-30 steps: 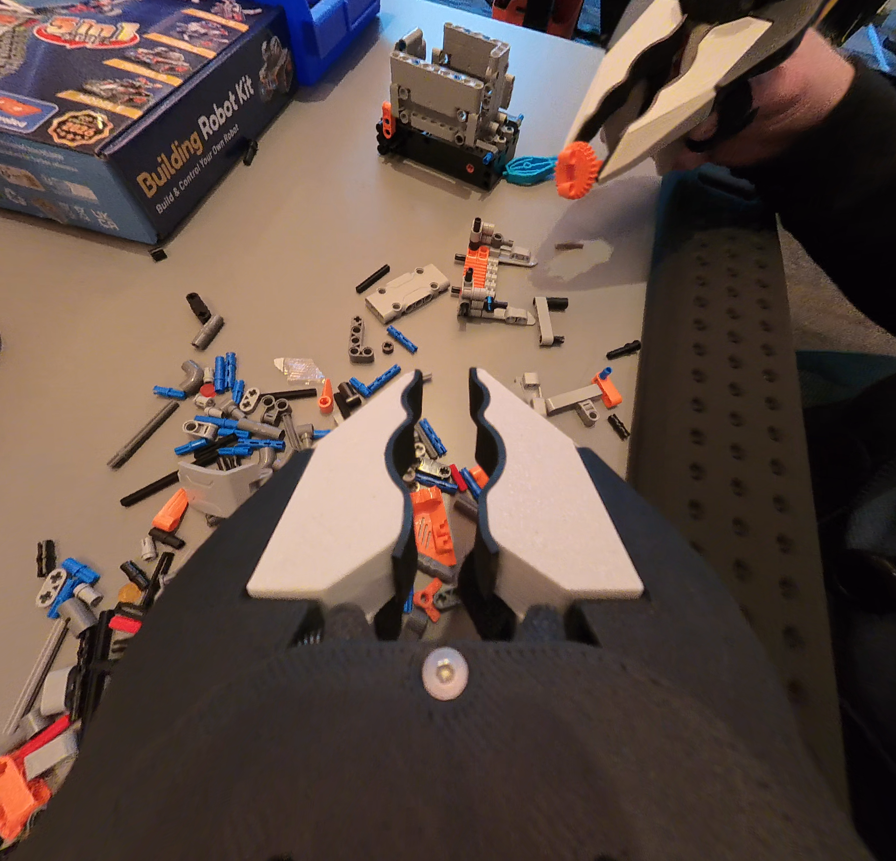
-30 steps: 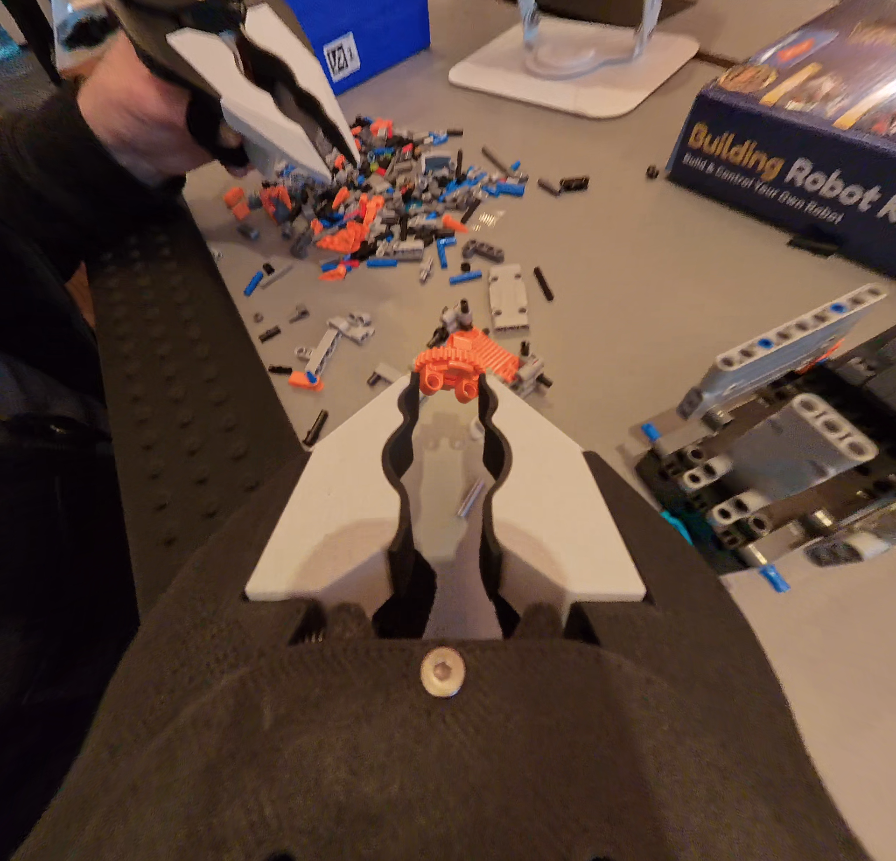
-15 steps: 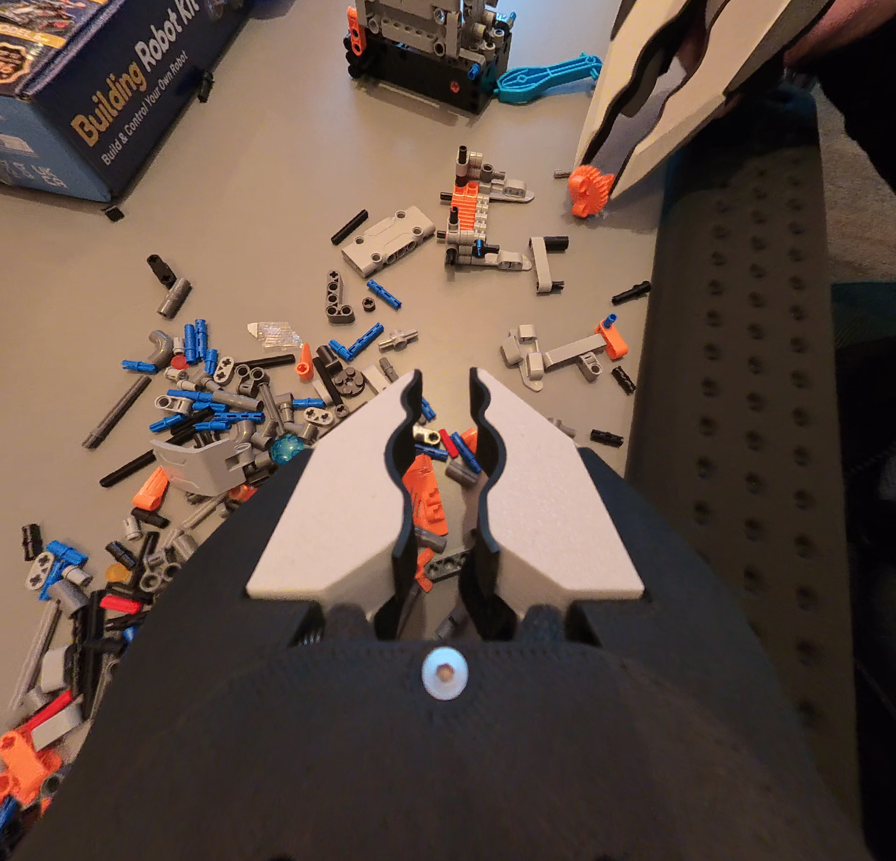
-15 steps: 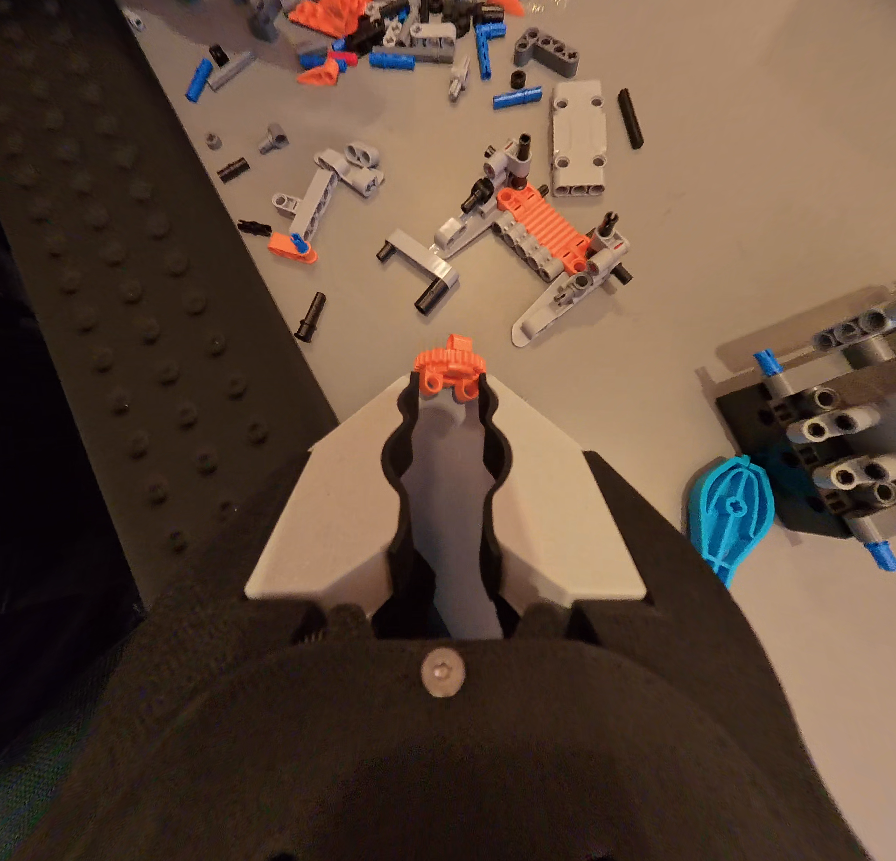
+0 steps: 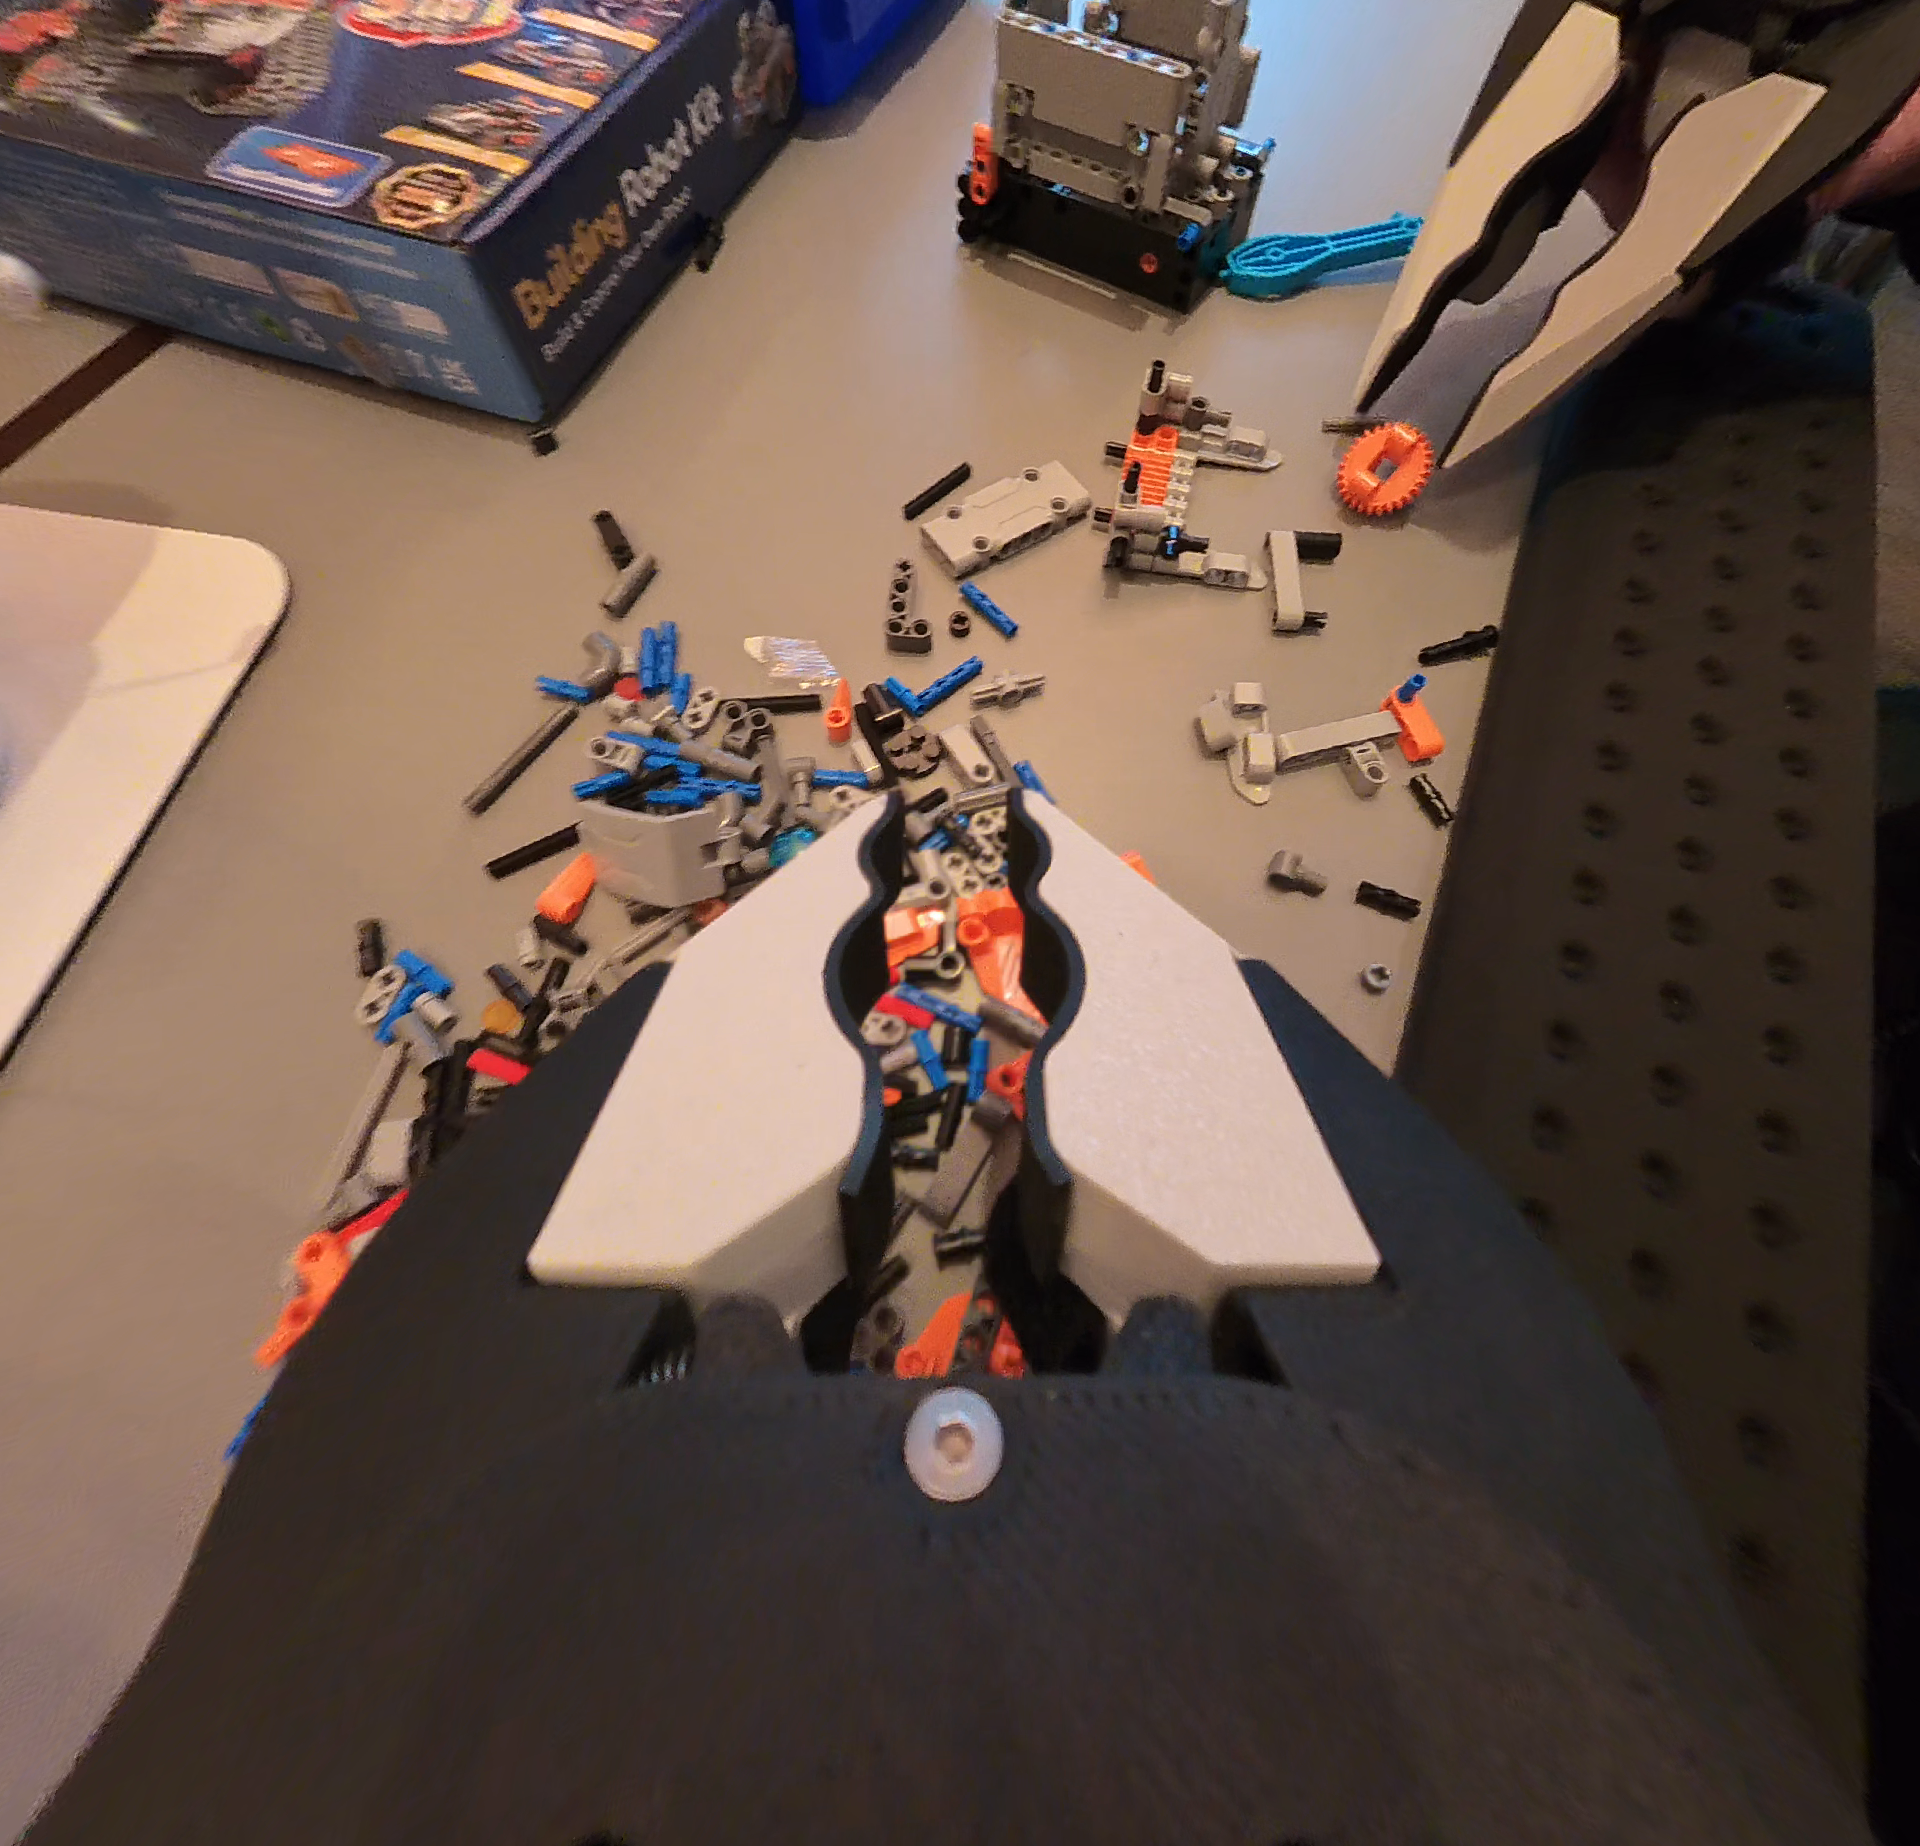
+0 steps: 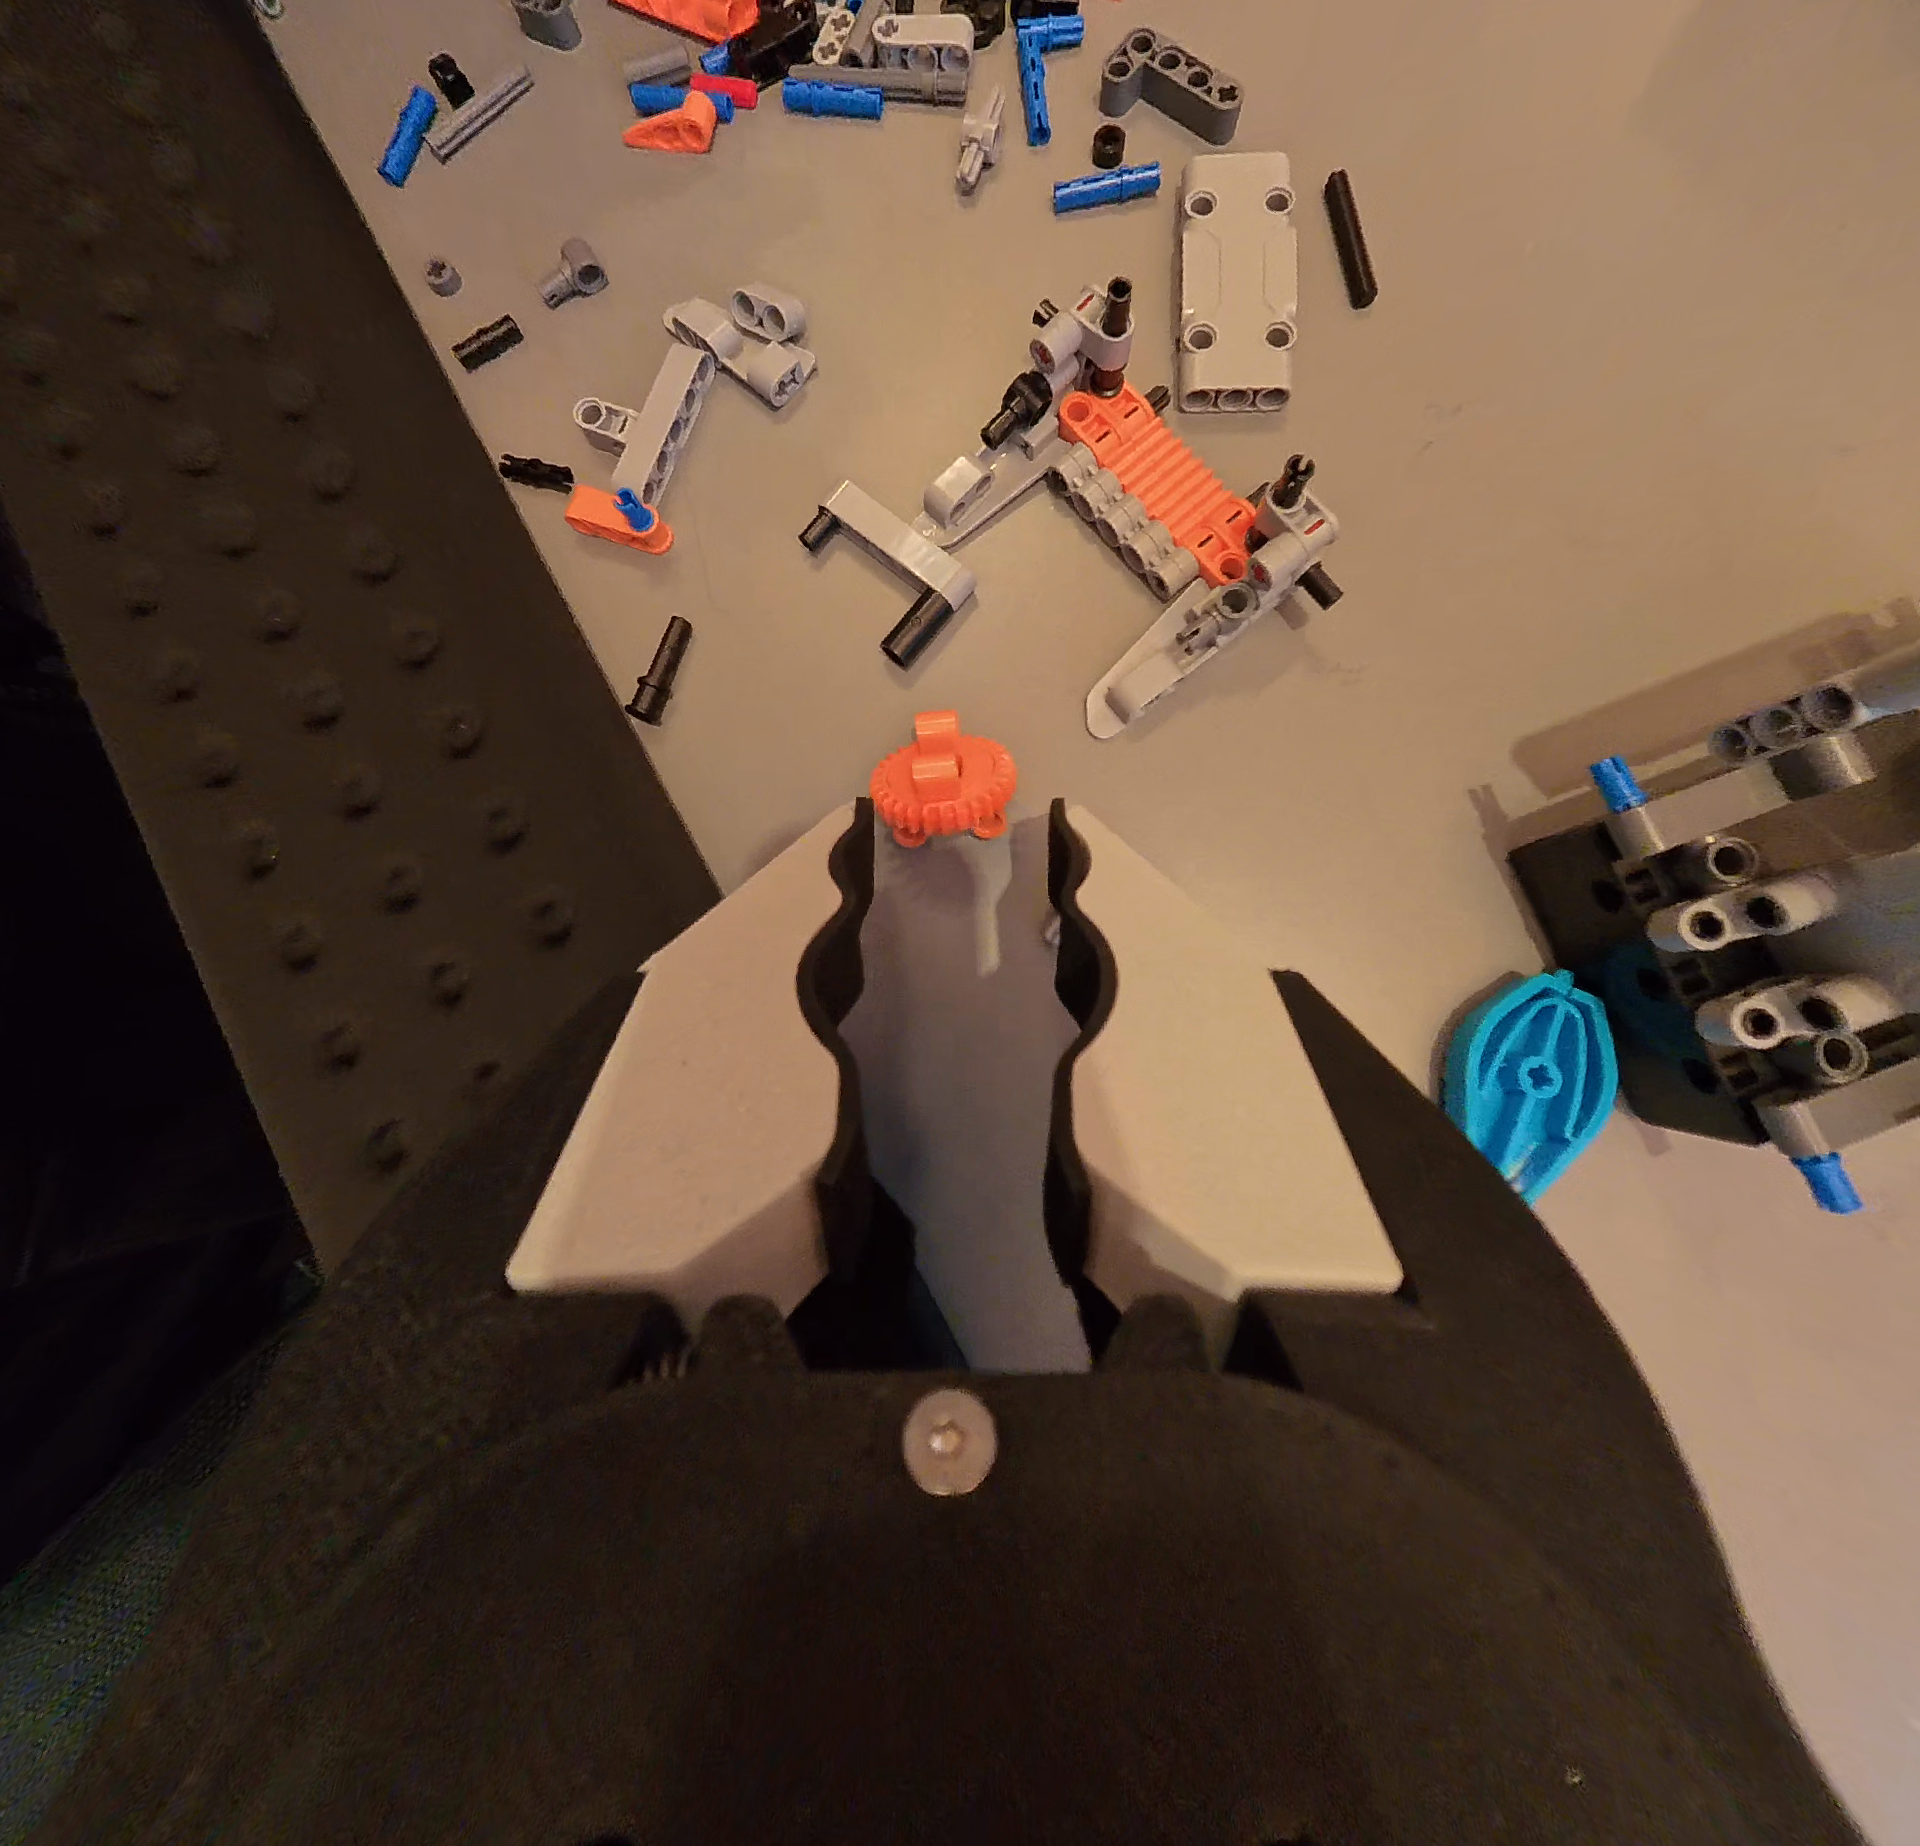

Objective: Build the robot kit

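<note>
My right gripper (image 6: 958, 809) is open, tilted down close over the grey table (image 6: 1558, 342). An orange gear (image 6: 940, 783) lies on the table just at its fingertips, with a gap on each side. The left wrist view shows the same gear (image 5: 1385, 456) on the table under the right gripper (image 5: 1410, 438). My left gripper (image 5: 956, 802) is open and empty, hovering over a pile of small blue, black, grey and orange building pieces (image 5: 727, 757).
An orange-and-grey sub-assembly (image 6: 1153, 487) lies just beyond the gear. A grey-and-black partial build (image 5: 1112, 165) and a teal tool (image 5: 1320, 248) stand farther off. A blue kit box (image 5: 416, 165) sits far left, a white base (image 5: 104, 705) at left. A black dimpled mat (image 5: 1662, 861) lines the near edge. One gripper's finger ends stand about 25 centimetres off the other's. The white base (image 5: 104, 705) is about 25 centimetres from my left fingertips.
My right gripper came down to the table with the orange gear, then opened and let it go. My left gripper has shifted over the pile, still open.
</note>
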